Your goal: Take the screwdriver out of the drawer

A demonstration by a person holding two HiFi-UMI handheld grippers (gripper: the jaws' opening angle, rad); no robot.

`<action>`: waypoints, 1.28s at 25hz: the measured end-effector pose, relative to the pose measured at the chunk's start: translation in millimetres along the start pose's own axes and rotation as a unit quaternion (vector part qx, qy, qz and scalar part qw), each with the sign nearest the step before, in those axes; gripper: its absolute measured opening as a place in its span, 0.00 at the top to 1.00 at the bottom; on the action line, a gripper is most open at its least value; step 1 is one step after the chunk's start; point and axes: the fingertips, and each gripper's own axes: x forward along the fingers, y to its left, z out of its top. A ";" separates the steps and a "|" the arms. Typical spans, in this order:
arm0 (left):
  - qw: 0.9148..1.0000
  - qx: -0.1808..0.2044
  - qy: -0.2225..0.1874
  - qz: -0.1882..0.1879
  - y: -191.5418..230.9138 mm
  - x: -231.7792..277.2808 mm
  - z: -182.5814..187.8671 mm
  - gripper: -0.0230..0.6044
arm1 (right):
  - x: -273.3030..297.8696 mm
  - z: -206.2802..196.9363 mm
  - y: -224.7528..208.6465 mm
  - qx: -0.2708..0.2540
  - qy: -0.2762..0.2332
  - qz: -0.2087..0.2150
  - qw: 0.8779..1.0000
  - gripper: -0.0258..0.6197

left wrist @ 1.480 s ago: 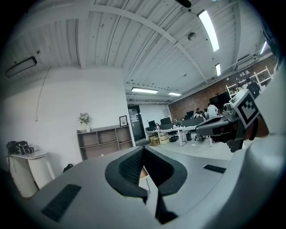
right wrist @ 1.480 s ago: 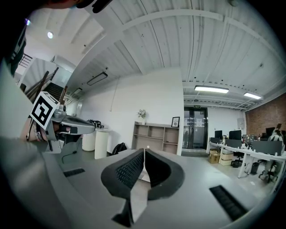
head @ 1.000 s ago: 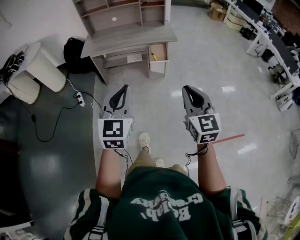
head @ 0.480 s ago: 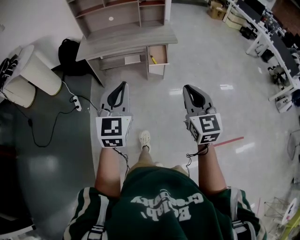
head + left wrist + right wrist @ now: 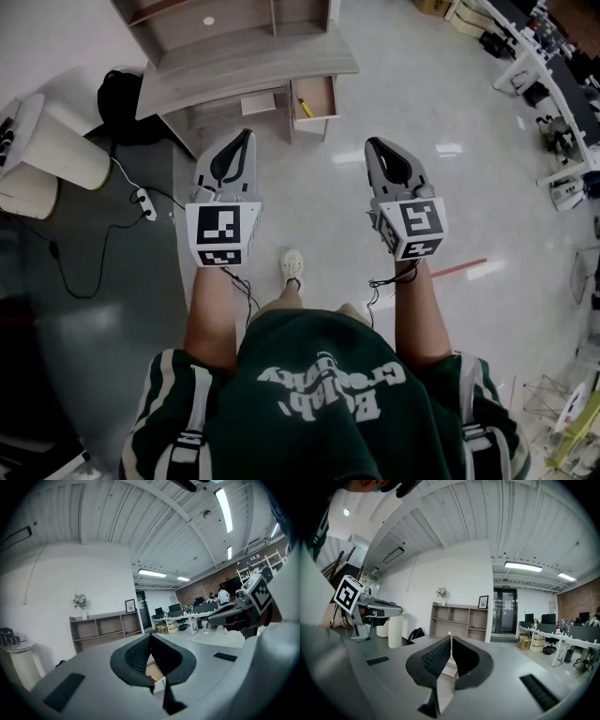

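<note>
The open wooden drawer (image 5: 316, 97) juts from the right end of the grey desk (image 5: 253, 67) at the top of the head view. In it lies the yellow-handled screwdriver (image 5: 303, 105), also glimpsed between the jaws as a yellow screwdriver (image 5: 153, 678) in the left gripper view. My left gripper (image 5: 247, 134) is held level over the floor, short of the desk, shut and empty. My right gripper (image 5: 371, 143) hangs beside it, to the right of the drawer, shut with nothing in it. The desk and its shelf unit (image 5: 459, 619) lie straight ahead in the right gripper view.
White cylindrical bins (image 5: 61, 150) and a black bag (image 5: 117, 89) stand left of the desk. A power strip with cable (image 5: 141, 199) lies on the dark mat. Office desks (image 5: 553, 75) line the right side. A red tape strip (image 5: 459, 269) marks the floor.
The desk and drawer have drawn nearer as the person walks toward them. Both grippers have advanced with the person and stayed shut.
</note>
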 end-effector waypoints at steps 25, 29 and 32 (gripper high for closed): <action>0.998 -0.021 0.013 -0.063 101.8 173.9 -80.3 0.93 | 206.2 -37.1 -16.7 0.006 0.043 -0.020 0.999 0.90; 0.997 -0.023 0.015 -0.066 103.0 191.9 -88.1 0.93 | 224.4 -42.6 -24.6 0.007 0.042 -0.014 0.999 0.90; 0.997 -0.022 0.017 -0.066 105.3 207.6 -91.9 0.93 | 242.4 -45.2 -31.1 0.010 0.044 -0.006 0.999 0.90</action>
